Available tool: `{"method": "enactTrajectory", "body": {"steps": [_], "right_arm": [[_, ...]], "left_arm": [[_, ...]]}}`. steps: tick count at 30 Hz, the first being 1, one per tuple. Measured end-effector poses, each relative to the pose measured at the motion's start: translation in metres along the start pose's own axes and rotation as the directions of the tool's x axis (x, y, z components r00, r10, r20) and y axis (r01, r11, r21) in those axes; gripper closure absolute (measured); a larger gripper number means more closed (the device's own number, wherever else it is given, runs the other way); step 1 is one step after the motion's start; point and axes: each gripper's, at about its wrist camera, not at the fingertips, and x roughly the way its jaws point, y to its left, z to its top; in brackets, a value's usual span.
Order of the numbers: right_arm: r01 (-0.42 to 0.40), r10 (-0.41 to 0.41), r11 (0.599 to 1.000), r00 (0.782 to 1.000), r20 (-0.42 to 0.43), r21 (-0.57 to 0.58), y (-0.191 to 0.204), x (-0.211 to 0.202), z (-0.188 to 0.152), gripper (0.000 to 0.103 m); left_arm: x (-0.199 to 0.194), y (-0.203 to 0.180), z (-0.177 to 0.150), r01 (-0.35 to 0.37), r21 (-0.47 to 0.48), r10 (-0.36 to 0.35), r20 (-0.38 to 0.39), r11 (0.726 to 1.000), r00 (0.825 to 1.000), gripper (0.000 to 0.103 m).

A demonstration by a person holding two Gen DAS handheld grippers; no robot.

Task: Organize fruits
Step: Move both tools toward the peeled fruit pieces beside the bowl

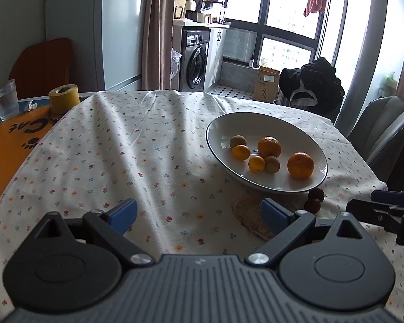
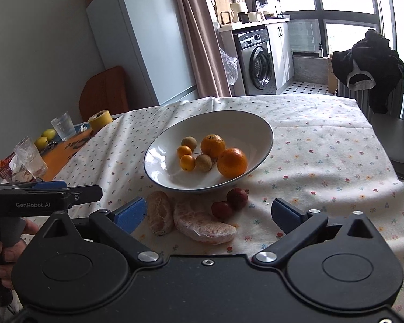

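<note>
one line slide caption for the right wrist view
Open right gripper hovers over peeled citrus segments and two red fruits lying beside a white bowl of oranges.

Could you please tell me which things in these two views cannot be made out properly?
- Peeled citrus segments: left wrist view, partly hidden behind the left claw.
- Right claw: left wrist view, cut off by the right edge.
- Two yellow fruits: right wrist view, too small to identify.

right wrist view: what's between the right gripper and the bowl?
In the right wrist view, two peeled citrus pieces and two small red fruits lie on the tablecloth between the open right gripper and the bowl.
</note>
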Motion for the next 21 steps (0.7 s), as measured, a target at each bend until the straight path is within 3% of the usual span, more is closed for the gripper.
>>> {"method": "enactTrajectory", "body": {"steps": [5, 21], "right_arm": [[-0.001, 0.001, 1.000, 1.000, -0.016, -0.006, 0.001, 0.015, -0.007, 0.018], [0.009, -0.006, 1.000, 0.996, -0.088, 0.029, -0.008, 0.050, -0.023, 0.018]], "left_arm": [[0.012, -0.001, -0.007, 0.007, 0.000, -0.007, -0.030, 1.000, 1.000, 0.006], [0.026, 0.005, -0.016, -0.003, -0.016, 0.002, -0.072, 1.000, 0.997, 0.006]]}}
